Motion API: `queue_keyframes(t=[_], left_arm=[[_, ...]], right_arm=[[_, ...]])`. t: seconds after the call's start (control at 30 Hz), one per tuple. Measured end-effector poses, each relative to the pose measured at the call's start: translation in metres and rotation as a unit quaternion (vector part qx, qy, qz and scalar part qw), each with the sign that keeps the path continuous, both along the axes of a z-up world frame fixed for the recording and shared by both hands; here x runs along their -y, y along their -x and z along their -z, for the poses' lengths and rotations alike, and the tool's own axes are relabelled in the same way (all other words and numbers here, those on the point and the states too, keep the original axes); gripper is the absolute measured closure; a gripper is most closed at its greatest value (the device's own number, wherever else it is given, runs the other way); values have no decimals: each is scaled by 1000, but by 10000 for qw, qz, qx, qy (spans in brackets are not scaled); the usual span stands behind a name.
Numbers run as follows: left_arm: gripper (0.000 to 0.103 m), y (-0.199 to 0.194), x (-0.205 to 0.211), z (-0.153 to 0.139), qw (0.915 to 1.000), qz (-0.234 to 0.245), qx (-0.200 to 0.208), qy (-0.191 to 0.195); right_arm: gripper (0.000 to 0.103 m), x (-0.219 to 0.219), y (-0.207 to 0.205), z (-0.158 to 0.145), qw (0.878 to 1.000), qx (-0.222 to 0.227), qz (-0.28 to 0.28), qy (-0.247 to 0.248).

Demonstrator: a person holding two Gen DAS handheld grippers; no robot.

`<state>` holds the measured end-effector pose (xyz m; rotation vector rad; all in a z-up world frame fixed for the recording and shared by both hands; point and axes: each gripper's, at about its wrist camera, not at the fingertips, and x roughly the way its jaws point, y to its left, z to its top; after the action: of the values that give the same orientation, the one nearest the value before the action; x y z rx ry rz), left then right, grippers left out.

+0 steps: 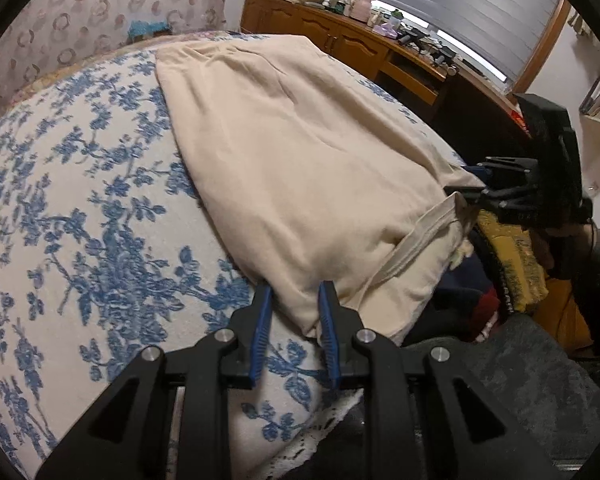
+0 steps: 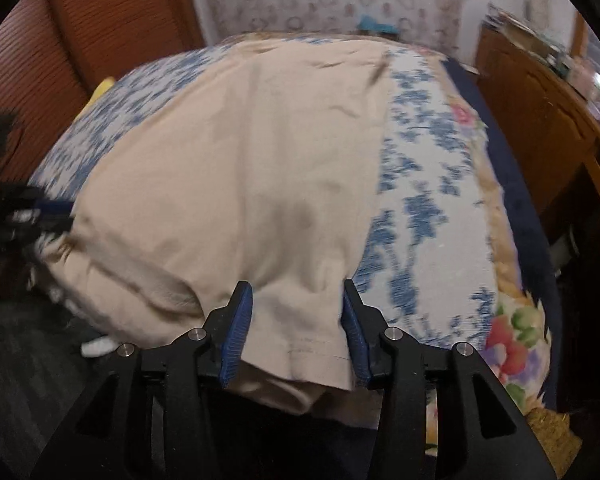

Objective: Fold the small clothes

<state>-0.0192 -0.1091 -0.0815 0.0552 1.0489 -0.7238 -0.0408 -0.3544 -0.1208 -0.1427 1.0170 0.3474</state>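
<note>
A cream garment (image 1: pixel 300 152) lies spread flat on a blue-flowered bedspread (image 1: pixel 80 200), its near end hanging over the bed's edge. My left gripper (image 1: pixel 294 296) sits at the near left corner of the cloth. Its blue pads stand a little apart with the corner lying loosely between the tips. In the right wrist view the garment (image 2: pixel 240 160) fills the middle, and my right gripper (image 2: pixel 298 300) stands open astride the stitched hem at the near right corner, with no pad pressing on it. Each gripper shows in the other's view: the right gripper (image 1: pixel 470 180) and, blurred, the left gripper (image 2: pixel 56 210).
A cluttered wooden dresser (image 1: pixel 340 36) runs along the wall beyond the bed, under a window with blinds (image 1: pixel 460 12). A heap of dark and yellow clothes (image 1: pixel 508 264) lies below the bed's near edge. A reddish wooden door (image 2: pixel 80 40) stands to the left.
</note>
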Motion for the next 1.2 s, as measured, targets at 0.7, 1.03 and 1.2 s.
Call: queue_keyframes(t=[0.7, 1.03, 1.2], left_arm=[[101, -54, -24, -88, 9918, -238, 936, 832], [101, -206, -10, -123, 9867, -750, 1354, 490], [100, -279, 0, -94, 9899, -909, 1088, 98]], right_arm=[[99, 11, -33, -88, 9868, 1396, -74, -813], [99, 20, -187, -107, 9856, 1505, 209, -741], [98, 19, -253, -83, 9908, 1199, 312, -541]])
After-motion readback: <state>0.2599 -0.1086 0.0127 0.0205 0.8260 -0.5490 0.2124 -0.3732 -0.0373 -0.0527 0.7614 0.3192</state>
